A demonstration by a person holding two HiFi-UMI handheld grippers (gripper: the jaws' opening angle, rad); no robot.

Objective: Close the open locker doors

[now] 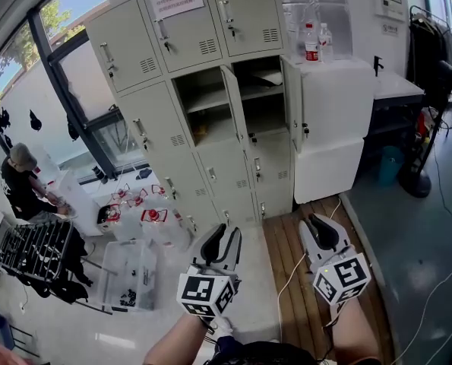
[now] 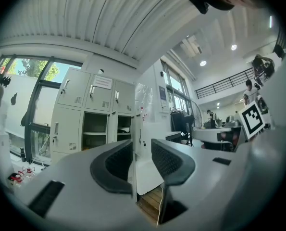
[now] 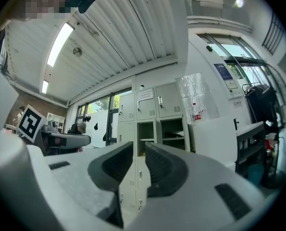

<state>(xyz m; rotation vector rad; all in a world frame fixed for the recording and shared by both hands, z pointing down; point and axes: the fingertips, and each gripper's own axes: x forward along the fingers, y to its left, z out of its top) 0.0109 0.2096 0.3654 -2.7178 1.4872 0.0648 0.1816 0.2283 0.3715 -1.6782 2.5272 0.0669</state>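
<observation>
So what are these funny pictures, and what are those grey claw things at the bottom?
A person holds a pinching tool in each hand. The head view comes from a camera on their head, looking down: the left tool and the right tool show at the bottom. The other two views come from small cameras riding on each tool. Both tools are open and hold nothing. Ahead stand grey lockers with two doors open, waiting to be shut.
</observation>
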